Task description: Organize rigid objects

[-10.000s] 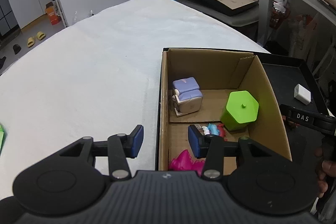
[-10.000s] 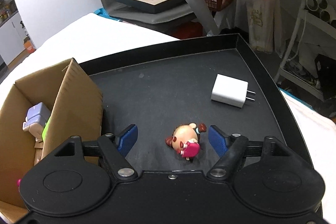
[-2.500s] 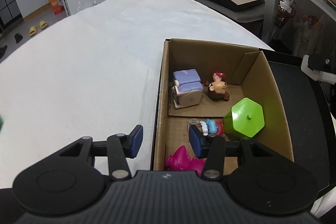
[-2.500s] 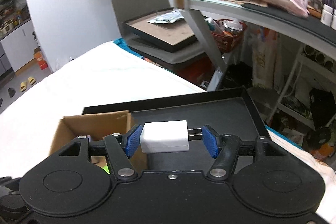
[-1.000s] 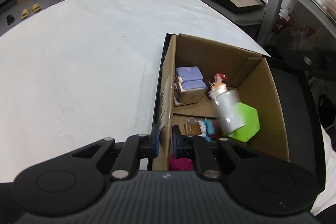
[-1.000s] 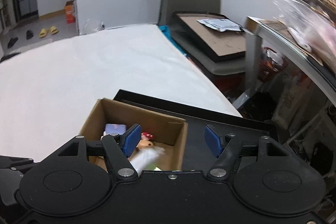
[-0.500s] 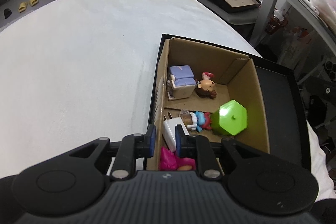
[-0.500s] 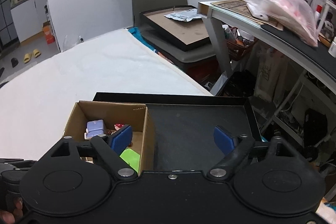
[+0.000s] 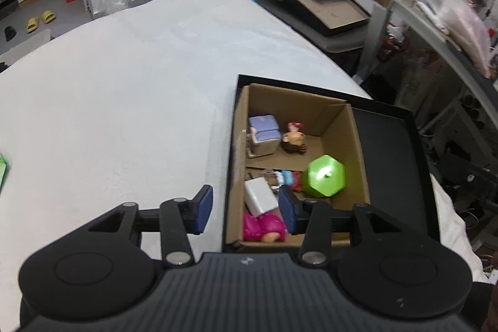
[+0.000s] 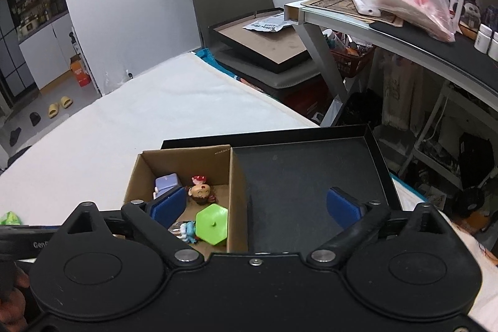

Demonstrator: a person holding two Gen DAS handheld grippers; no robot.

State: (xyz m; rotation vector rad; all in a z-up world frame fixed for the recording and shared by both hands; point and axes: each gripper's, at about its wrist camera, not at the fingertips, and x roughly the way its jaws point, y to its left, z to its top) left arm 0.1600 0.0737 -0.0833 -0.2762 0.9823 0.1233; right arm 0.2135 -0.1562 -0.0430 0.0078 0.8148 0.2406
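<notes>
A cardboard box (image 9: pixel 358 145) stands in a black tray (image 9: pixel 395 151) on the white table. In it lie a purple-and-white toy (image 9: pixel 263 134), a brown-haired doll (image 9: pixel 294 140), a green hexagonal block (image 9: pixel 325 175), a blue-and-red figure (image 9: pixel 288 178), a white charger (image 9: pixel 260 196) and a pink toy (image 9: pixel 264 226). My left gripper (image 9: pixel 246 209) is open and empty, above the box's near left wall. My right gripper (image 10: pixel 256 206) is open and empty, high above the box (image 10: pixel 238 192) and the tray (image 10: pixel 311 176).
The white table (image 9: pixel 124 101) stretches left of the tray. A green thing (image 9: pixel 2 170) lies at its left edge. A chair holding a flat framed tray (image 10: pixel 264 39) stands beyond the table. A cluttered desk (image 10: pixel 404 33) is on the right.
My left gripper has opened and pulled back from the box wall. The white charger, dropped by my right gripper, now rests in the box. My right gripper stays open.
</notes>
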